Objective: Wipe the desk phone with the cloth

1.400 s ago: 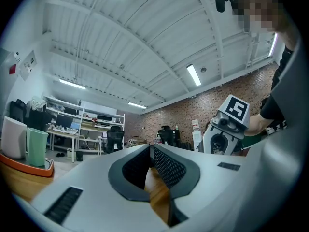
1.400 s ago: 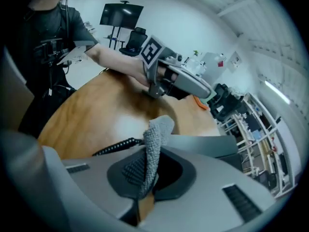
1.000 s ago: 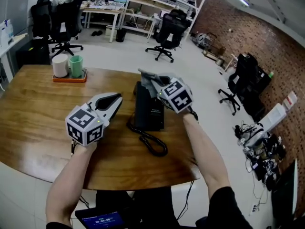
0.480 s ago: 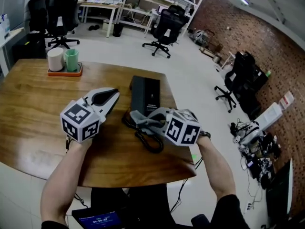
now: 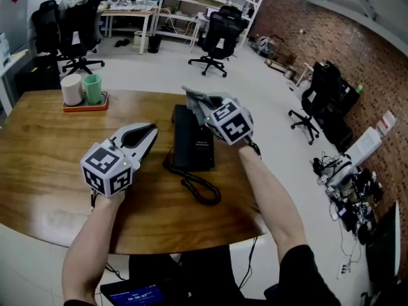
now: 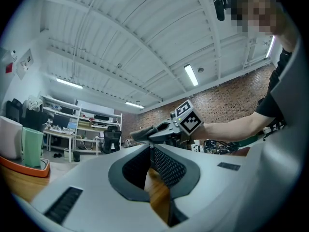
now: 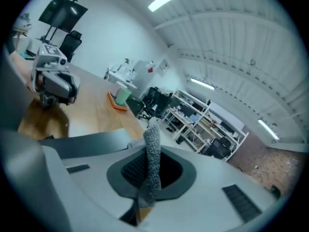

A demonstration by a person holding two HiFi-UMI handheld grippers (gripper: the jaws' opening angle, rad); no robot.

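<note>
The black desk phone [image 5: 193, 140] lies in the middle of the wooden table [image 5: 44, 164], its coiled cord [image 5: 199, 187] trailing toward me. My right gripper [image 5: 201, 106] hovers over the phone's far end, shut on a grey cloth [image 5: 192, 97]. In the right gripper view the cloth [image 7: 151, 164] stands pinched between the jaws. My left gripper [image 5: 152, 129] rests just left of the phone, shut and empty. The left gripper view shows its jaws closed [image 6: 150, 147] and, beyond them, the right gripper [image 6: 170, 128] with the cloth [image 6: 141, 134].
An orange tray [image 5: 87, 107] with a white cup [image 5: 71, 90] and a green cup [image 5: 94, 88] sits at the table's far left. The table's right edge runs close by the phone. Office chairs [image 5: 215, 38] and shelves stand behind. A laptop screen [image 5: 135, 294] shows below the near edge.
The right gripper with the cloth swept from the phone's far end to its near end by the cord, then back to the far end. The left gripper barely moved.
</note>
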